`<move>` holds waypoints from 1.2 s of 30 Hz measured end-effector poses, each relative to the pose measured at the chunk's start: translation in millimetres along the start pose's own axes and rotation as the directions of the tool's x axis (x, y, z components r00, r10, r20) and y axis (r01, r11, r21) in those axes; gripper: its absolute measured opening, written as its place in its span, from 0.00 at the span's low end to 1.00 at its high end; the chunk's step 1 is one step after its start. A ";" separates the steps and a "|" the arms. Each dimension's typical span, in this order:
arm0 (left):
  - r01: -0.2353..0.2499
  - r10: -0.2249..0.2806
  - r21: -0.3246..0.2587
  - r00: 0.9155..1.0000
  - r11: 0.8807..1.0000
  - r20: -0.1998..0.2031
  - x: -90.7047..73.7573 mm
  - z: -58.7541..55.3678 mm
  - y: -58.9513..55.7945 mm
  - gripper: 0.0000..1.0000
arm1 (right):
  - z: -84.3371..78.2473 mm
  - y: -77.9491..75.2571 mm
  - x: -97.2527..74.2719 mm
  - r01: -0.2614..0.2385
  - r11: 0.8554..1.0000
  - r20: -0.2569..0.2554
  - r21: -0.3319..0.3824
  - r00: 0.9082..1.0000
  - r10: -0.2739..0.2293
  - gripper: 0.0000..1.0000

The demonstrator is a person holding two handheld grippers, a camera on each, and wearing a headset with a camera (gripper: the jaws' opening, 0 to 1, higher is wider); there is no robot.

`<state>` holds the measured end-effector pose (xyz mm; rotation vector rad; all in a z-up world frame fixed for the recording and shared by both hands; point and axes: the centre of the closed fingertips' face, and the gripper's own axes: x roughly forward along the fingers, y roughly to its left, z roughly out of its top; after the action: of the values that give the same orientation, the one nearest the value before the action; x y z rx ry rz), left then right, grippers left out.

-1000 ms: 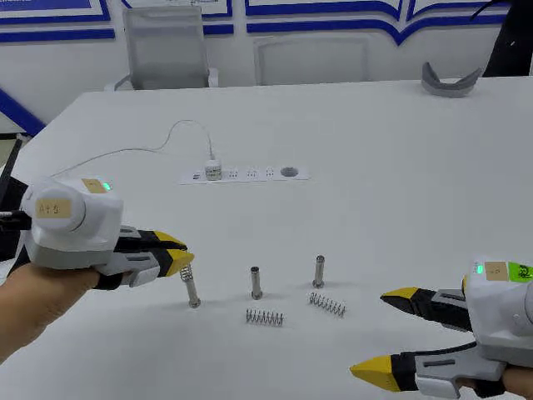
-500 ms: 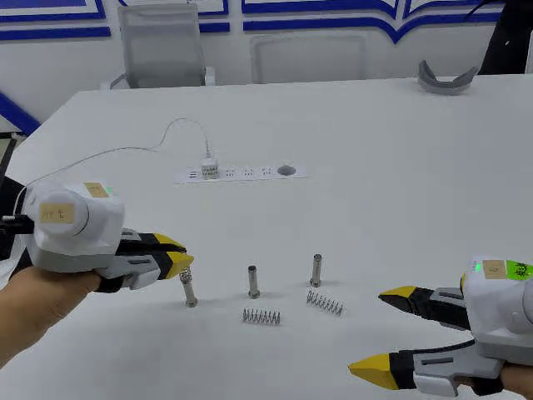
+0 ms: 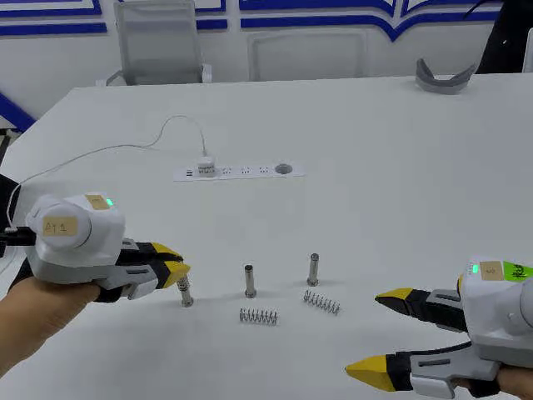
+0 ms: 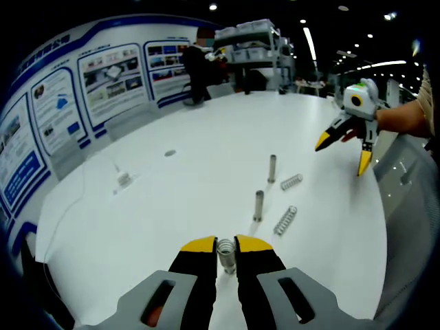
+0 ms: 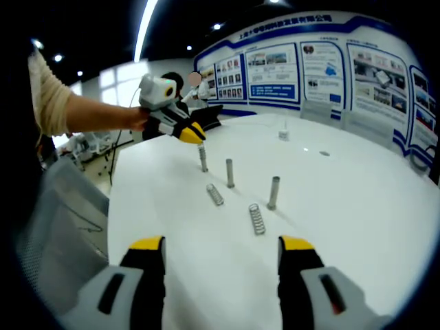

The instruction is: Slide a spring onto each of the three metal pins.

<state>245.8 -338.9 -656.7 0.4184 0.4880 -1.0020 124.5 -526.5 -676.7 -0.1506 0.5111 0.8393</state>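
Left gripper (image 4: 225,244) fingers pinch a spring (image 4: 225,256) atop the leftmost pin (image 3: 186,293). Right gripper (image 3: 368,332) fingers spread open, holding nothing. Two springs (image 3: 258,316) lie on the bench (image 3: 375,167) beside two bare pins (image 3: 249,281).

White table (image 3: 400,167): power strip (image 3: 241,172) with adapter (image 3: 204,166) plugged in, thin cable (image 3: 125,148) trailing left. Grey curved band (image 3: 443,79) far right. Grey chair (image 3: 158,42) and pale chair (image 3: 304,56) behind the far edge

The tabletop (image 3: 375,150) is smooth, matt white. The pins (image 3: 250,281) are dull grey metal, smooth-sided; the springs (image 3: 258,316) are thin, bright metal wire.
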 end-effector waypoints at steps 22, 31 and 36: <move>-0.004 0.004 -0.011 1.000 1.000 -0.027 12.4 -19.9 -0.6 0.10 | -3.9 1.3 1.6 -0.006 1.000 -0.010 0.011 1.000 0.006 0.67; -0.007 0.007 -0.011 1.000 1.000 -0.026 14.5 -23.0 -0.8 0.10 | -4.0 2.3 2.4 -0.009 1.000 -0.012 0.011 1.000 0.010 0.67; -0.012 0.012 -0.007 1.000 1.000 -0.026 14.6 -23.2 0.2 0.10 | -3.7 2.7 3.0 -0.011 1.000 -0.012 0.010 1.000 0.011 0.67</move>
<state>248.0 -336.3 -683.9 0.4277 0.5116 -0.9839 122.8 -523.9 -681.2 -0.1440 0.5274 0.8467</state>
